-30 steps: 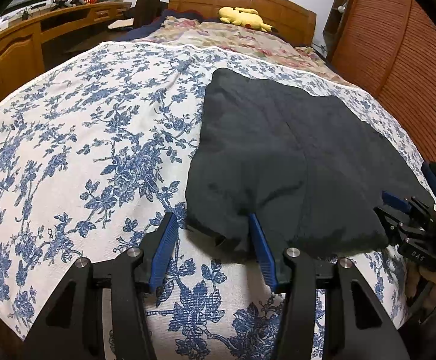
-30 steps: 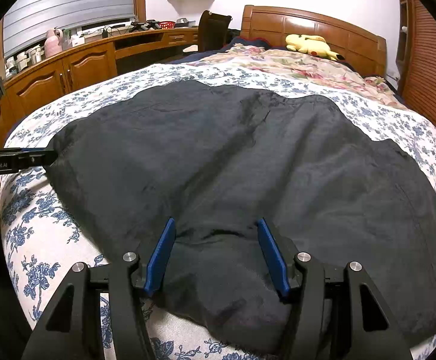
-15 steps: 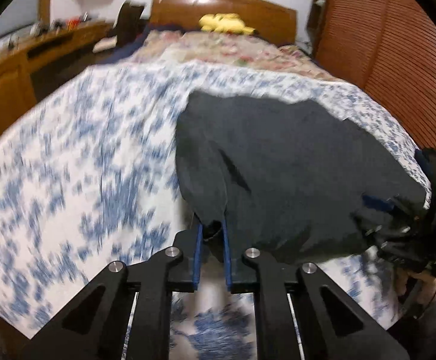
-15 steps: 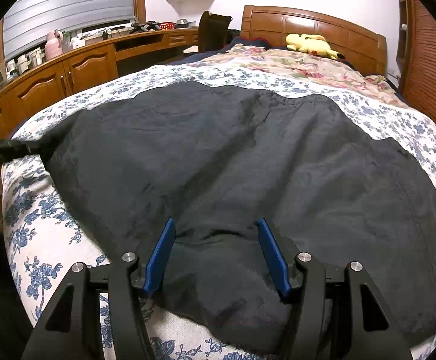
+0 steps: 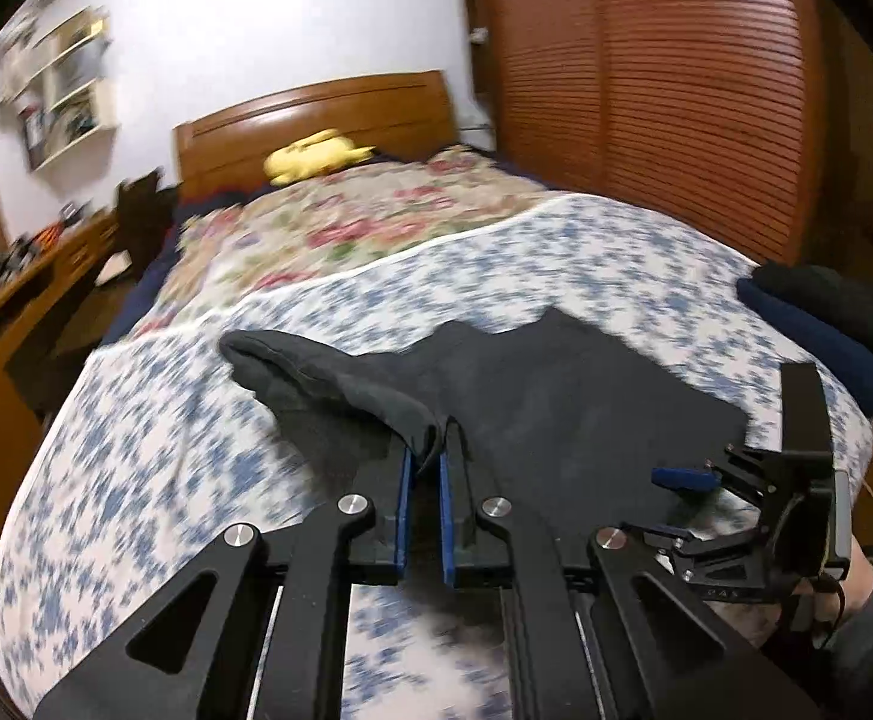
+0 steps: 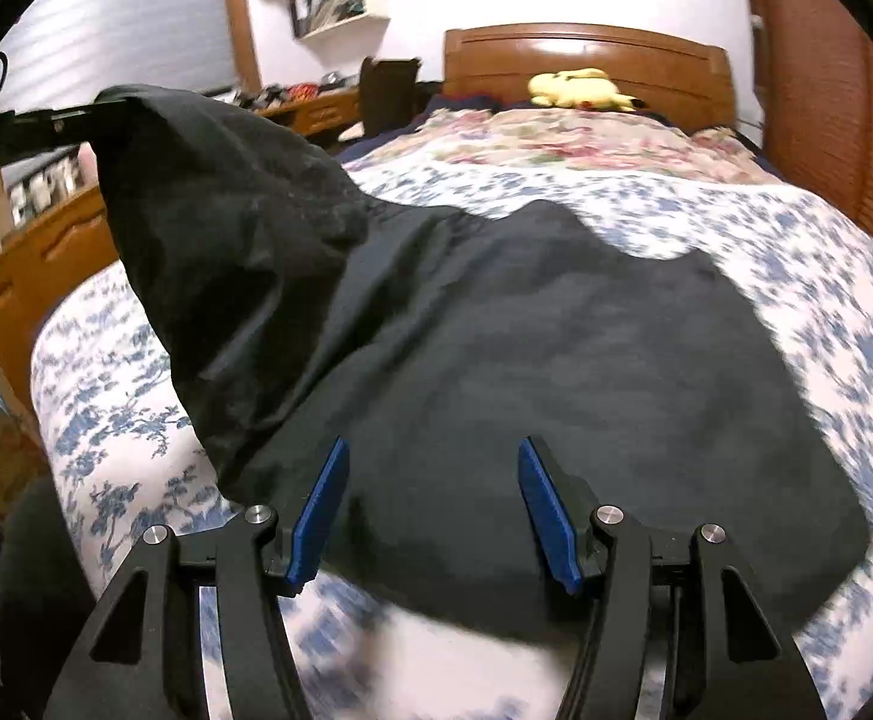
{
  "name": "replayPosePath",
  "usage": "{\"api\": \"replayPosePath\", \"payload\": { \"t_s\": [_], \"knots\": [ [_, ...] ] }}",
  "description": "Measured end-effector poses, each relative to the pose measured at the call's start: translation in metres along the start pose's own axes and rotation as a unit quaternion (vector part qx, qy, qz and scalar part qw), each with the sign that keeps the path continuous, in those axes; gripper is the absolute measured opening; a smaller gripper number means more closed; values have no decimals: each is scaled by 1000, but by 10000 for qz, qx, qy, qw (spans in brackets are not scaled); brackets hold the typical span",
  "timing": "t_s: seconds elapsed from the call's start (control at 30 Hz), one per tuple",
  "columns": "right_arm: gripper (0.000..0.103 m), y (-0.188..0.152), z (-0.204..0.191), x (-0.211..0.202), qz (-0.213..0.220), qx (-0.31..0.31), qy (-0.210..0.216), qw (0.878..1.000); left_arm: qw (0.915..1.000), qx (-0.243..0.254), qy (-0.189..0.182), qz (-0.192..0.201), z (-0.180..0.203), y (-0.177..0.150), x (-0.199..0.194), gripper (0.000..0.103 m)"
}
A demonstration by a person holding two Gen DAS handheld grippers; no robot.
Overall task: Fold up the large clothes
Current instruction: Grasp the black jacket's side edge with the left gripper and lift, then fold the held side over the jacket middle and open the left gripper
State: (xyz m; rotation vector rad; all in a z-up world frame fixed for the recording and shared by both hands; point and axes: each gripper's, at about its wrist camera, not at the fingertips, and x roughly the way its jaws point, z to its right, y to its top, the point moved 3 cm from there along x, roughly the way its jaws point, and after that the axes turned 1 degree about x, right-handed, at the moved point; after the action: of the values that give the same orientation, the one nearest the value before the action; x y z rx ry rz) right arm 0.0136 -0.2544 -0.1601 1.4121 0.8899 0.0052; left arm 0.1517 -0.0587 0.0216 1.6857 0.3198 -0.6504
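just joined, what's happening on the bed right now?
A person with a handheld gripper in each hand is folding a black garment on the blue floral bedspread. The left gripper is shut on the garment's near left corner and holds it raised off the bed, so that side drapes down from it. The right gripper is open, its pads either side of the near edge, not clamping it.

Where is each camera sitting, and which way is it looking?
Left wrist view: sits on the left gripper, looking up the bed toward the headboard; its jaws pinch the black garment; the right gripper and a hand show.
Right wrist view: sits on the right gripper, jaws open over the garment, facing the headboard; the left gripper lifts a corner.
Shared: bed, garment, headboard, yellow plush toy.
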Motion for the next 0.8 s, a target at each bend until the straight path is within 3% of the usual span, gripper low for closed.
{"api": "replayPosePath", "payload": {
  "t_s": [0.3,0.5,0.6,0.8],
  "knots": [
    [60,-31,66,-64,201,477,-312,9982,9961,658,-583,8,107,26,16,7],
    [60,-56,98,-88,138,790,-515,9955,9898,865,-1104,-240,170,26,46,7],
    [60,-59,106,-95,119,876,-544,9946,9886,759,-1226,-440,182,21,63,7],
    [60,-55,104,-101,164,837,-501,9951,9901,678,-1092,-558,180,15,68,7]
  ]
}}
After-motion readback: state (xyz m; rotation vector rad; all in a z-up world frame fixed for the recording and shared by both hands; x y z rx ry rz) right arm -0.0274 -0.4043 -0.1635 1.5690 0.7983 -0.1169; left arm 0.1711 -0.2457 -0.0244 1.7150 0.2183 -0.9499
